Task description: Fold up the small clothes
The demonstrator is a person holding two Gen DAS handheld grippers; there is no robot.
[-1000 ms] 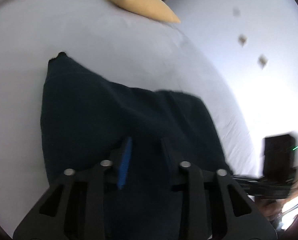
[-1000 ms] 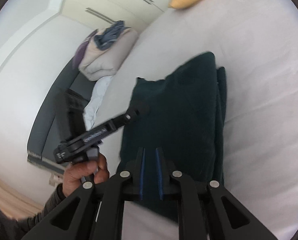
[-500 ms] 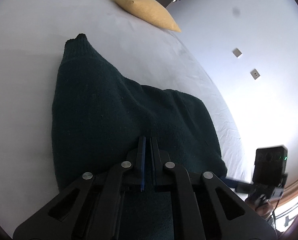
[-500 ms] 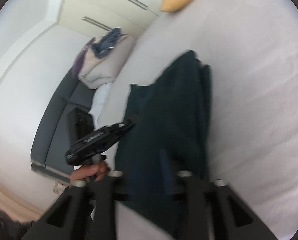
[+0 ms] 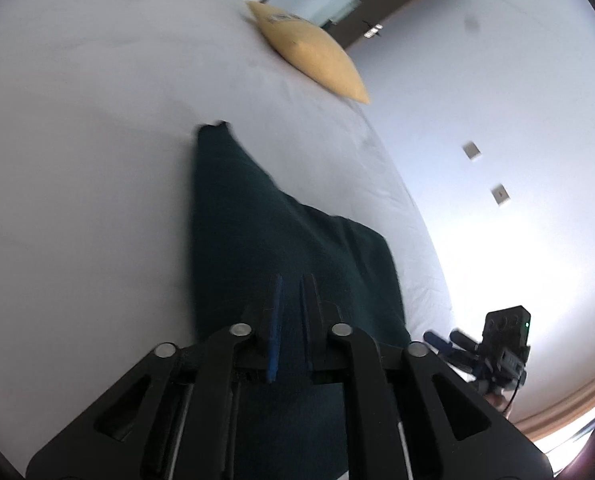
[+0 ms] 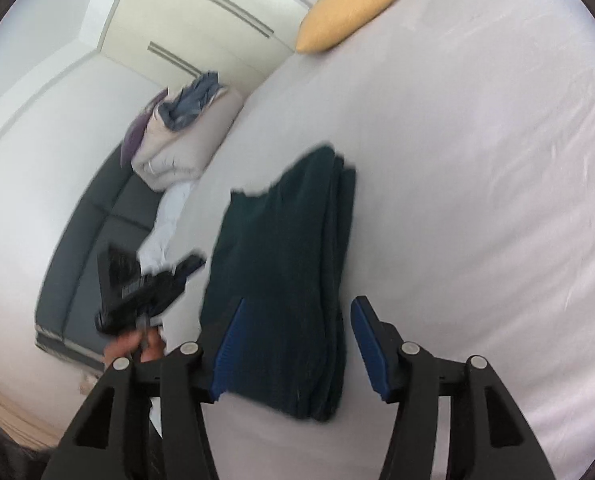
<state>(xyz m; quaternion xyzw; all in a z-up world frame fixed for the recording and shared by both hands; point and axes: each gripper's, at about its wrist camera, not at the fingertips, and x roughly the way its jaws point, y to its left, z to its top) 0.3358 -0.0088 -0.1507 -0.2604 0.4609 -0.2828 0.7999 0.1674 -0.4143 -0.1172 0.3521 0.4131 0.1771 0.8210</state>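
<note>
**Dark green garment folded on the bed, both jaws opening**

In the left wrist view, our left hand-held gripper (image 5: 290, 294) has its jaws only a little apart and opening, with nothing pinched between them. The dark green garment (image 5: 257, 240) lies on the white bed (image 5: 77, 140) just ahead of and under it. A yellow pillow (image 5: 313, 56) sits far ahead.

In the right wrist view, our right hand-held gripper (image 6: 297, 340) is wide and opening. The folded garment lies between and beyond its fingers, not pressed.
</note>
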